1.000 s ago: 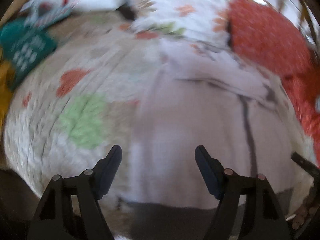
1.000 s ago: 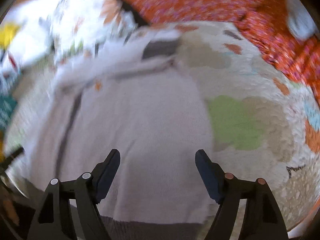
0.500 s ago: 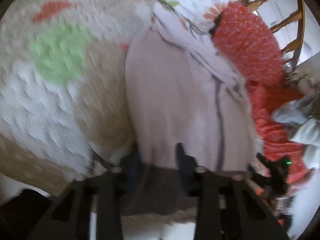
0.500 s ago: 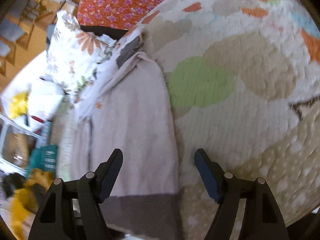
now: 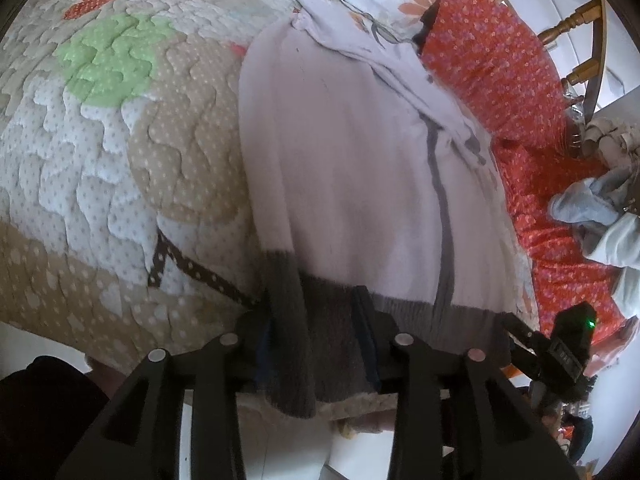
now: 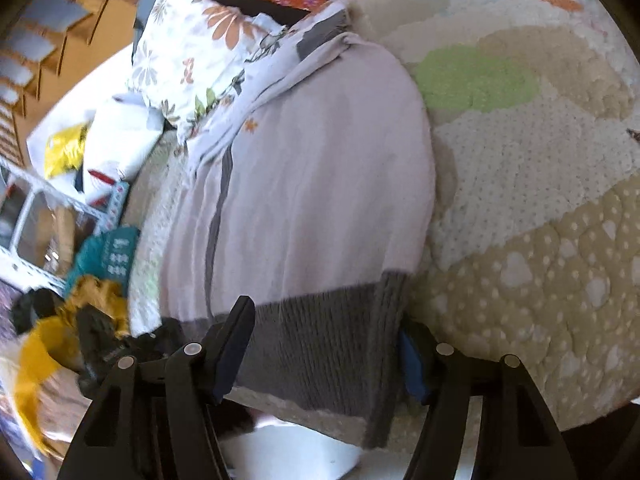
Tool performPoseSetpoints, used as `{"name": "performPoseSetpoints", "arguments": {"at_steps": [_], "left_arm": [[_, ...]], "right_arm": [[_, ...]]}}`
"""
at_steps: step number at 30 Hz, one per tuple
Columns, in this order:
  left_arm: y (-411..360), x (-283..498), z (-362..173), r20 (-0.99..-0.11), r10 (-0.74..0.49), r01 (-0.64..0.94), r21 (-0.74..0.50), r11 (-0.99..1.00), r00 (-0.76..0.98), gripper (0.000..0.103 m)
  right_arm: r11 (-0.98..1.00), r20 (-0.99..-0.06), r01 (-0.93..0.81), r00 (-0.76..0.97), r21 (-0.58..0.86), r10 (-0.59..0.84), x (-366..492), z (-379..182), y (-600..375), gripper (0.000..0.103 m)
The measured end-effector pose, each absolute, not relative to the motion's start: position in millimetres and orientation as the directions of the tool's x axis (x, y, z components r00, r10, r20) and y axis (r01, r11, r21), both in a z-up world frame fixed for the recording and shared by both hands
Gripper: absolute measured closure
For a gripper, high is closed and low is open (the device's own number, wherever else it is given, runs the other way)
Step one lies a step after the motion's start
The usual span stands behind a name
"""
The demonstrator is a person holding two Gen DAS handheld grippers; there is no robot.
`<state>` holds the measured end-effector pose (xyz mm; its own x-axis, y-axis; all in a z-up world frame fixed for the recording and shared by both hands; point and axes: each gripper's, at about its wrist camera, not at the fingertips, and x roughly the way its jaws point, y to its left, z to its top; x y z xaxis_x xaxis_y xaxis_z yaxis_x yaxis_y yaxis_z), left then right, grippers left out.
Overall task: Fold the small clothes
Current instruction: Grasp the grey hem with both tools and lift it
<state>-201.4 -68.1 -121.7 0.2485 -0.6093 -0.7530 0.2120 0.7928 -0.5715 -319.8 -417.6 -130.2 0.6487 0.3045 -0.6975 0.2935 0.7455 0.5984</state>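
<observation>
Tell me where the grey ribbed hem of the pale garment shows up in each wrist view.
Left wrist: grey ribbed hem at bottom centre, pinched by the left gripper.
Right wrist: hem at bottom centre, between the right gripper's spread fingers.
Shared landmark: green quilt patch.

Two wrist views, close over the near edge of the quilt (image 5: 100, 184)

Both cameras look forward along their fingers from the quilt's near edge toward its far edge, low and near. They share the pale garment (image 5: 344, 168) (image 6: 320, 184), its grey hem and the green patch.
</observation>
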Motion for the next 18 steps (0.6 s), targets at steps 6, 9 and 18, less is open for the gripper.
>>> {"name": "performPoseSetpoints", "arguments": {"at_steps": [6, 9, 18], "left_arm": [[-68, -207, -121, -0.788, -0.555, 0.191, -0.521, 0.832, 0.267, 0.095], [-54, -205, -108, -0.76, -0.572, 0.15, -0.555, 0.818, 0.307, 0.095], [2, -224, -49, -0.641, -0.656, 0.177, -0.648, 0.741, 0.399, 0.096]], "right_arm": [[0.874, -0.791, 0.344, 0.608, 0.342, 0.07, -325, -127, -387, 0.071], [0.87, -0.788, 0.349, 0.612, 0.348, 0.069, -323, -123, -389, 0.092], [0.702, -0.61, 0.293, 0.752, 0.649, 0.25, -372, -86, -427, 0.095]]}}
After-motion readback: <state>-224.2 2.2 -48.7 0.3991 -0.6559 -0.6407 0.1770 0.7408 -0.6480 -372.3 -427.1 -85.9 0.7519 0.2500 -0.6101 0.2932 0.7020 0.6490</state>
